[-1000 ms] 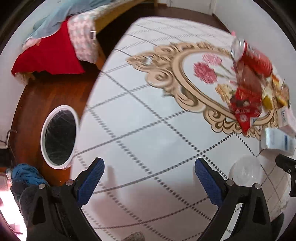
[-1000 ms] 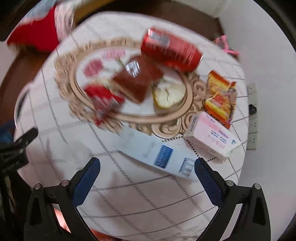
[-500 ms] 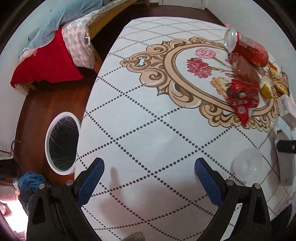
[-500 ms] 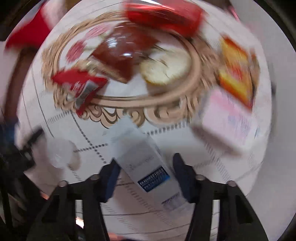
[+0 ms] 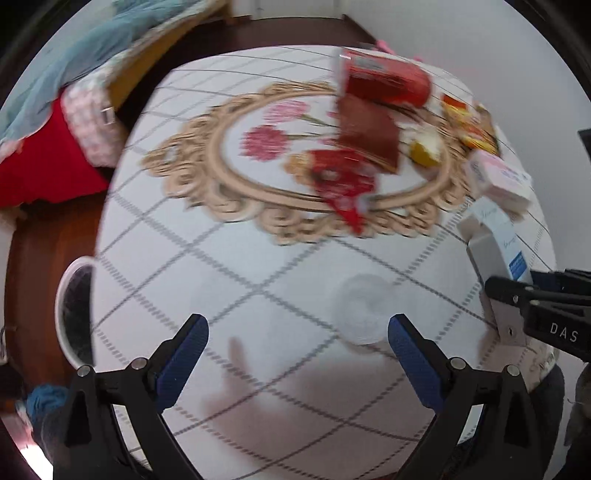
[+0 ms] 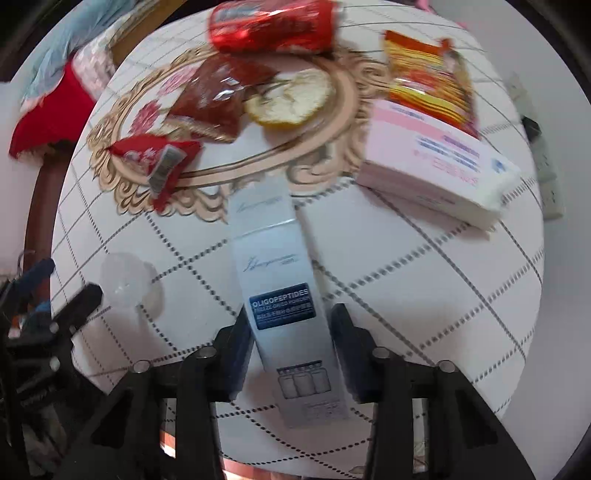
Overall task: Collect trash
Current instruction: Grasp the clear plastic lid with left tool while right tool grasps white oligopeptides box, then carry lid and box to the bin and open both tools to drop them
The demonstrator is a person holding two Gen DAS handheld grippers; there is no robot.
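— So, how far along is the trash collecting?

— Barely started, I judge. My right gripper [image 6: 291, 354] points down at the long white-and-grey carton [image 6: 284, 295] labelled "Oligopeptides", and its jaws are closing with the carton between them. The left pad looks against the carton's side; the right pad seems just shy of it, though blur makes that hard to call.

— And your other hand?

— My left gripper [image 5: 297, 354] is spread wide and holds nothing. It hovers over bare tablecloth [image 5: 236, 266], with a small clear plastic cup [image 5: 364, 314] just beside its right finger.

— What is left on the table?

— Nearly everything. From the carton in my right view: a red soda can [image 6: 273, 26] lying on its side at twelve o'clock, a brown wrapper [image 6: 214, 99] and a red wrapper [image 6: 151, 158] at about eleven, a citrus peel [image 6: 291, 99] at twelve, a yellow-and-red snack packet [image 6: 432, 77] at one, a pink box [image 6: 436, 166] at two.

— Where does it go?

— Likely the white-rimmed bin [image 5: 74, 310] on the floor, at nine o'clock in my left view. I can make out nothing in it.
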